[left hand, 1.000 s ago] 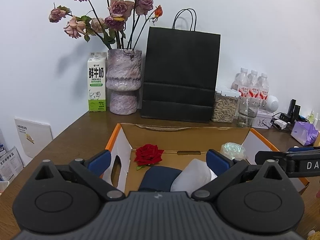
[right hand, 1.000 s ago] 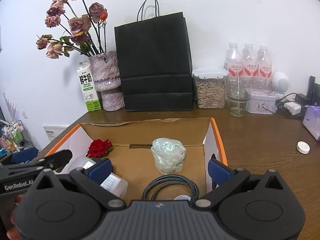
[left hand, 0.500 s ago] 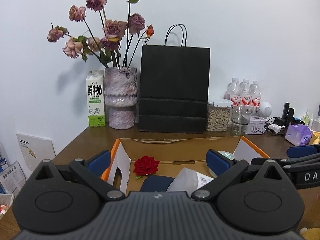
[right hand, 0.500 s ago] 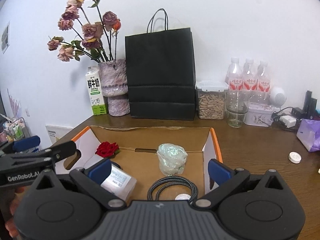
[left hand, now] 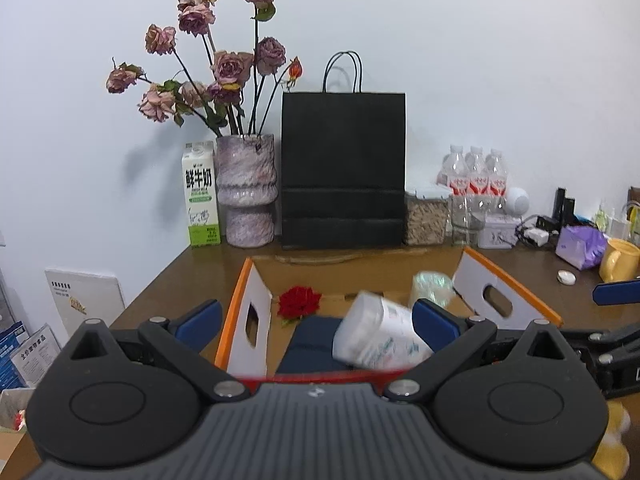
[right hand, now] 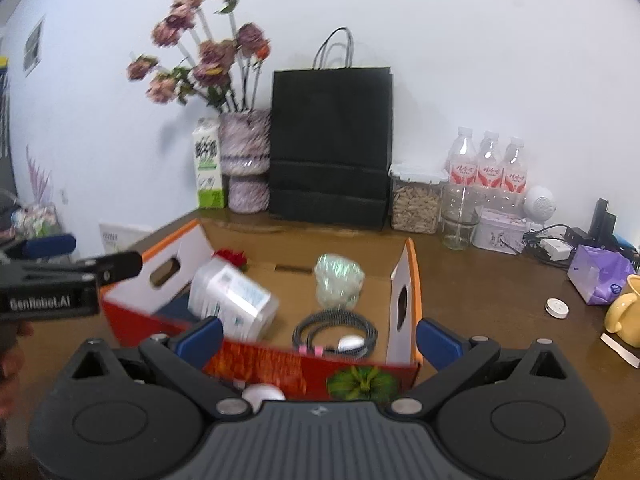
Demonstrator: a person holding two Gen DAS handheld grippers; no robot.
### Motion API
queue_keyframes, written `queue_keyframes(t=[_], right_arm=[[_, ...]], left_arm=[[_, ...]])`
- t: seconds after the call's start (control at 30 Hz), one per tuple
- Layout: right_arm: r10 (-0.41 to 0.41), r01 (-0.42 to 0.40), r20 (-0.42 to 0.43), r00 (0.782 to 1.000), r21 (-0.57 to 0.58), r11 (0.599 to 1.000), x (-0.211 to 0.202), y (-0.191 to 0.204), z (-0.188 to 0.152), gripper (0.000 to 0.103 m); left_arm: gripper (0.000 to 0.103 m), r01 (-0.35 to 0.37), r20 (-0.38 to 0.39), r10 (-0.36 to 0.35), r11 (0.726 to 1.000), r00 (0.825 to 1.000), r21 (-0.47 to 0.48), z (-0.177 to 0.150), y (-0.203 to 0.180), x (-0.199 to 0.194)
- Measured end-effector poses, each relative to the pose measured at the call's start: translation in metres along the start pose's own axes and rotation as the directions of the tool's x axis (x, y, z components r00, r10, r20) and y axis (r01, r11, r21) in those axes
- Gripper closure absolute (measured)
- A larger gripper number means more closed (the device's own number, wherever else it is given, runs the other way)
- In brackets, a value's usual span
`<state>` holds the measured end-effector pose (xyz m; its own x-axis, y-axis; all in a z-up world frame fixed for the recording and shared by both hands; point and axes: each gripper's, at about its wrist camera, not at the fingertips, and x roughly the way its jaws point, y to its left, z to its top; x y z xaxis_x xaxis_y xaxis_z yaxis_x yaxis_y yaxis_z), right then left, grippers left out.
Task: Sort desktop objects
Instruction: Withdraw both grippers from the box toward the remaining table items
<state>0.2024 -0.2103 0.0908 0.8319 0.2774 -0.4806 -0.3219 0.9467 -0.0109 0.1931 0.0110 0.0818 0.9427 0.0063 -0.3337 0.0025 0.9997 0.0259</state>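
Both my grippers, left (left hand: 316,318) and right (right hand: 319,336), are spread wide with nothing in them. The white bottle (right hand: 232,298) lies tilted inside the cardboard box (right hand: 408,280). Next I'd probably go for the small white cap (right hand: 557,307) on the desk, approaching low and square.

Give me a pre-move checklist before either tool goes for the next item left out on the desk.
1. Left tool open and holding nothing: ok.
2. Right tool open and holding nothing: ok.
3. White jar inside the cardboard box, lying tilted on its side: ok; whether it has settled, cannot tell, since it is blurred.
4. Coiled cable, red rose and iridescent wrapped bundle inside the box: ok.
5. Loose items on the desk to the right, the small white round cap and yellow mug: not yet sorted, not ok.
6. Right tool's path to the cap free of obstacles: cannot tell.
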Motion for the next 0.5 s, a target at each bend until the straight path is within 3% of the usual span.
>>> queue_keyframes(t=[0.27,0.5], right_arm=[[0.045,-0.061,-0.119,0.992,-0.133,0.989,-0.017,0.014,-0.045,0.000],[0.103,-0.147,-0.201,0.974,-0.216,0.965,-0.015,0.023,-0.058,0.002]], left_arm=[[0.000,-0.011,-0.066,0.012,1.000,0.998,0.013,-0.032,0.005,-0.029],[0.000,0.019,-0.109,-0.017,1.000,0.994,0.025,-0.060,0.000,-0.053]])
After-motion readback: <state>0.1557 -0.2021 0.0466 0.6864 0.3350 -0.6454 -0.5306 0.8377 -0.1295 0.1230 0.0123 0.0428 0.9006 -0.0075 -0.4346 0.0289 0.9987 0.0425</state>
